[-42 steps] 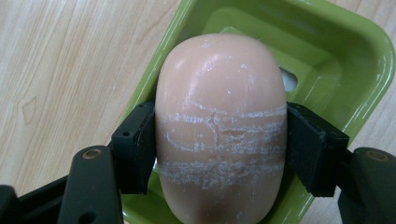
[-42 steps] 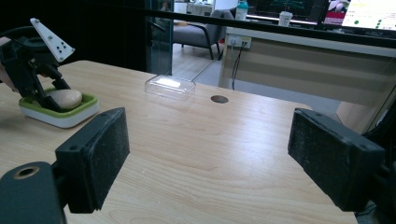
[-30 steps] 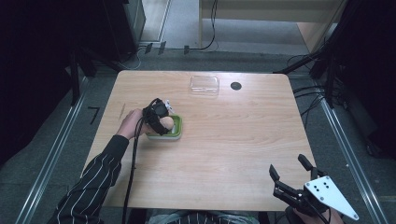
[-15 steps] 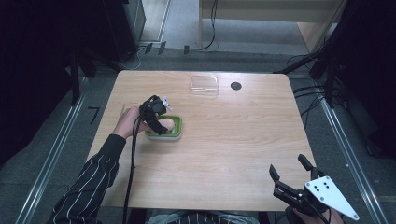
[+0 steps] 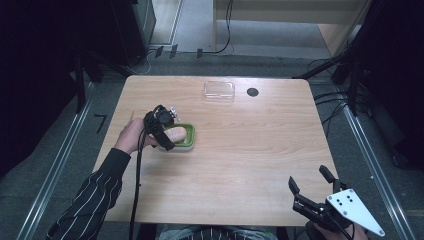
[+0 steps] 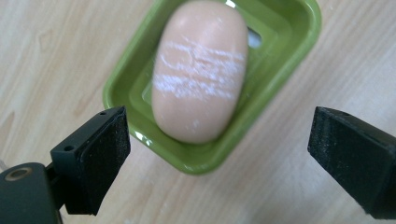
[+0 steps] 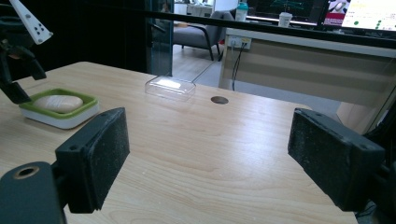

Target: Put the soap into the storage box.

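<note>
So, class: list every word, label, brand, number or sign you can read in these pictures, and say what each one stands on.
None can be read.
Soap bar: white scuff marks, no lettering.
Green soap dish: plain.
Clear plastic lid: plain.
Monitor screens behind the table: coloured graphics, too small and blurred to read.

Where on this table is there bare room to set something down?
Most of the wooden table is bare: the whole stretch between the green soap dish and the right tool. It is crowded only around the dish, under the left tool, and by the clear lid.
</note>
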Demonstrator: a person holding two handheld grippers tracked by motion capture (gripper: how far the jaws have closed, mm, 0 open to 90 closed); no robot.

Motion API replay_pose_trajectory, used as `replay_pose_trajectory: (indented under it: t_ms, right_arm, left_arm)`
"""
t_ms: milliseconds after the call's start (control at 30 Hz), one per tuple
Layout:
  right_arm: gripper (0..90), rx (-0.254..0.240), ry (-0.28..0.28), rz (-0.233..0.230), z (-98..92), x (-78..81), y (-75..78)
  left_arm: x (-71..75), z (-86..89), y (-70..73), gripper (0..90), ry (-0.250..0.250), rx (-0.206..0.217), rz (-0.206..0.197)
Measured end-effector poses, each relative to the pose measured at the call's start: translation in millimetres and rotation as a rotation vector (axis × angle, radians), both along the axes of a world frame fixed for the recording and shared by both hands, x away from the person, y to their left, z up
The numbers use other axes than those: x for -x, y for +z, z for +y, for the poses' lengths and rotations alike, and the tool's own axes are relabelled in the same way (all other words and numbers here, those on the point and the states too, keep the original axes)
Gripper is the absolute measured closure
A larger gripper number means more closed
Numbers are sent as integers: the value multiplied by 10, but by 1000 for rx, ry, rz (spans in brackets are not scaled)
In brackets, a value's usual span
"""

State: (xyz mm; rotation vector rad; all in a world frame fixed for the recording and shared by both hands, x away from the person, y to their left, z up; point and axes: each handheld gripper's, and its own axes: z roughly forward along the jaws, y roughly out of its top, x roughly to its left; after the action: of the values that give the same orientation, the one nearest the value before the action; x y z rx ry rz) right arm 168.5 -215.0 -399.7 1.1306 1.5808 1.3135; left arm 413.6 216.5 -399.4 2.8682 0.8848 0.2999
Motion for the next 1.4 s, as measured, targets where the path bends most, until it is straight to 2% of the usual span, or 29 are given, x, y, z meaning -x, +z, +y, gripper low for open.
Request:
replay_pose_trajectory:
  t_ms: [133, 300, 500, 633, 733, 967, 1133, 1400]
  right_arm:
    - [132, -4, 0, -1, -5, 1, -1]
    - [133, -3, 1, -2, -13, 2, -2]
    - [132, -4, 0, -3, -16, 4, -2]
    - [132, -4, 1, -2, -14, 3, -2]
    - [132, -4, 0, -1, -12, 2, -2]
    - [132, -3, 2, -1, -10, 2, -1]
    - [132, -4, 2, -1, -6, 3, 0]
    - [132, -6, 0, -2, -14, 4, -1]
  left_arm:
    - [106, -17, 16, 58, -6, -14, 12]
    - [242, -21, 60, 44, 0, -13, -5]
    - [396, 23, 42, 37, 9, -25, -6]
    - [509, 57, 51, 36, 22, -22, -20]
    - [608, 83, 50, 29, 30, -20, -16]
    - [848, 120, 6, 27, 47, -32, -17]
    - [971, 98, -46, 27, 43, -40, -10]
    - [1129, 152, -157, 27, 70, -35, -3]
